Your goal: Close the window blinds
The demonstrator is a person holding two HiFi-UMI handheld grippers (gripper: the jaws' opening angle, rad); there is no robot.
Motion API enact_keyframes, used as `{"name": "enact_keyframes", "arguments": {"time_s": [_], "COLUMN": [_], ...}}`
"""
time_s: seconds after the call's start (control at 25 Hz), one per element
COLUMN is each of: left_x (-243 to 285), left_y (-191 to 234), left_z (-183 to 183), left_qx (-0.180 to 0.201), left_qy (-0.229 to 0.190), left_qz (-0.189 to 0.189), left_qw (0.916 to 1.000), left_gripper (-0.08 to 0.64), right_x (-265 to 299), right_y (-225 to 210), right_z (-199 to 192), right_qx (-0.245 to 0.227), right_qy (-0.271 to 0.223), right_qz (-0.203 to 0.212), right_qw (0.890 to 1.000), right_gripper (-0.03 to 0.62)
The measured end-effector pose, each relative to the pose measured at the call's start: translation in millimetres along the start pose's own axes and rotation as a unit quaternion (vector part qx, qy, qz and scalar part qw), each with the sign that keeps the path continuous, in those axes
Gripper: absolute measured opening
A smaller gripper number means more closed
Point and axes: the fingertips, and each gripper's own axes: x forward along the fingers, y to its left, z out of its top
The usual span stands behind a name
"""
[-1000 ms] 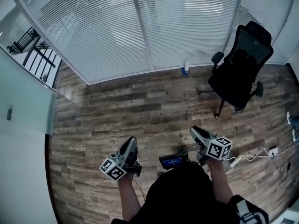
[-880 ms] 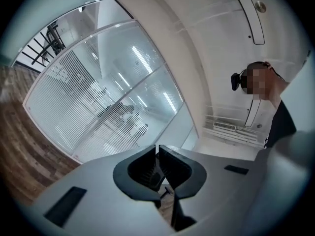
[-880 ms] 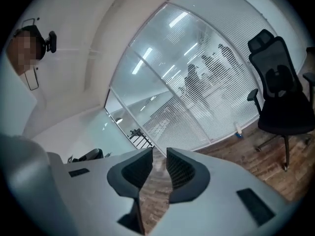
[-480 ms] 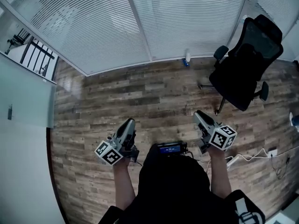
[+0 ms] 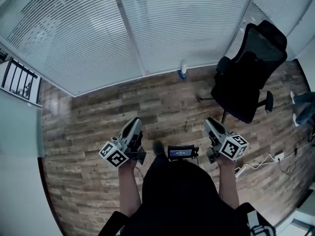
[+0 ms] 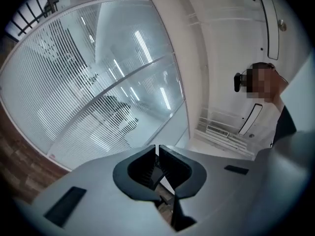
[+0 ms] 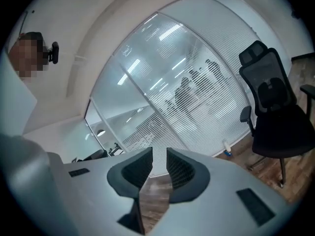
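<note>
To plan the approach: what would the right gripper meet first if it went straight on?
Probably the window blinds, across wooden floor; the office chair stands right of that line.

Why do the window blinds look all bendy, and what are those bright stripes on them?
Head view: the wide lens bows the blinds into curves, though they're really straight. Left gripper view: black rounded corners from the lens, and bright streaks of light glare across the blinds. Right gripper view: the same bowing, with streaks there too.

Grey left gripper (image 5: pixel 133 126), right gripper (image 5: pixel 211 124); black top (image 5: pixel 182 195).
</note>
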Motion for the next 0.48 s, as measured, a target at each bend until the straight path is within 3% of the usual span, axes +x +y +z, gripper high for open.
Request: {"name": "enact_keyframes", "arguments": {"time_s": [0.24, 0.48], "left_x": [30, 53], "left_y": [43, 70], "left_z": [37, 37], "left_qx": [-0.002, -0.017], "left_qy": [0.015, 0.026], "left_qz": [-0.040, -0.062], "left_qw": [0.9991, 0.9976], "left_gripper": [0.015, 0.015], "right_x": [43, 42], "right_y": [16, 5], "right_z": [29, 25], "right_qx": [-0.021, -0.018], "right_qy": [-0.025, -0.022], "right_qz": [-0.033, -0.081], "right_qw": [0.999, 0.996], "right_gripper": [0.092, 0.092]}}
